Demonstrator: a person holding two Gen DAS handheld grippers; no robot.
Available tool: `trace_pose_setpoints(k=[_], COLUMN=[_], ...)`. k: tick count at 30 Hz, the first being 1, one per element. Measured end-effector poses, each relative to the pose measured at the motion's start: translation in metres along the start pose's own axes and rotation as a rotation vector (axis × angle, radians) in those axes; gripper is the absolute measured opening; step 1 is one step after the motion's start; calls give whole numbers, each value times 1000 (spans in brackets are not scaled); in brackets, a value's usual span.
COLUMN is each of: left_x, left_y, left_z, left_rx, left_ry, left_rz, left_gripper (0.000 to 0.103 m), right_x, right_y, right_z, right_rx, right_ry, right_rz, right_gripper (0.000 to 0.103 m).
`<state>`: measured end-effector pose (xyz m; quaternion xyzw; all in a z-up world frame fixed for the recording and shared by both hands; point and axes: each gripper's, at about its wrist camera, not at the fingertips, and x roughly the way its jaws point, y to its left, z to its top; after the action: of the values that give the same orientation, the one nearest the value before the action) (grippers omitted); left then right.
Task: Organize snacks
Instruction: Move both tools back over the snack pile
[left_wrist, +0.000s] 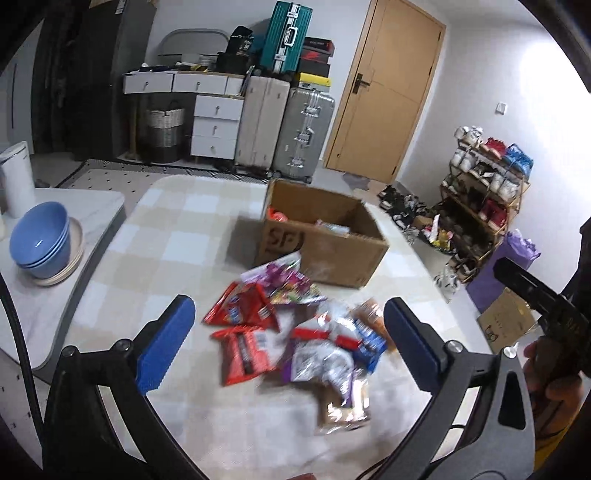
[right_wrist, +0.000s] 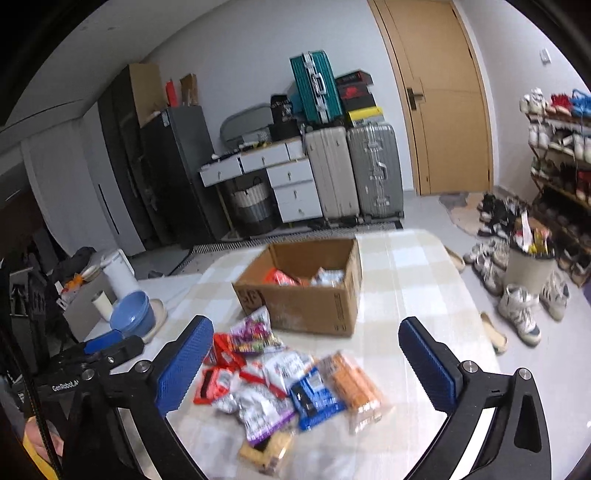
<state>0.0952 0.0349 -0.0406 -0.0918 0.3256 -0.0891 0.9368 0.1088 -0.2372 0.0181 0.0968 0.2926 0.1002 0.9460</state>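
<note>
Several snack packets (left_wrist: 295, 332) lie in a loose pile (right_wrist: 284, 387) on the checked tablecloth: red, purple, white, blue and orange wrappers. Behind the pile stands an open cardboard box (left_wrist: 325, 240) (right_wrist: 306, 291) with a few packets inside. My left gripper (left_wrist: 290, 325) hangs open above the pile, nothing between its blue pads. My right gripper (right_wrist: 306, 350) is open too, over the pile's near side, empty. The left gripper's tip (right_wrist: 107, 341) shows at the left of the right wrist view; the right gripper's tip (left_wrist: 517, 277) shows at the right edge of the left wrist view.
Stacked blue bowls (left_wrist: 40, 240) (right_wrist: 133, 314) on a plate sit on a side surface left of the table, beside a white canister (left_wrist: 14, 177). Suitcases (left_wrist: 284, 129), drawers and a door stand at the back. Shoes and a shoe rack (left_wrist: 480, 192) fill the floor at right.
</note>
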Motion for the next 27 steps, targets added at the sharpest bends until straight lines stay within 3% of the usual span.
trace_pose_setpoints(k=[9,14,25,27], left_x=[34,61,106,119], left_y=[15,27,1,1], left_z=[-47,-73,-76,-72], left_rx=[16,-21,-23,-89], left_ry=[99,166,242,257], left_rz=[4,5,-64,-74], left_gripper=[102,102,102,102], right_x=[27,39,58,59], right_y=[-22,-18,-18,-22], right_z=[-53,-68,-89,-91], right_rx=[36,42,75,88], right_ry=[120,154,197,198], right_rz=[8,54,83,82], right_gripper=[102,102,102,102])
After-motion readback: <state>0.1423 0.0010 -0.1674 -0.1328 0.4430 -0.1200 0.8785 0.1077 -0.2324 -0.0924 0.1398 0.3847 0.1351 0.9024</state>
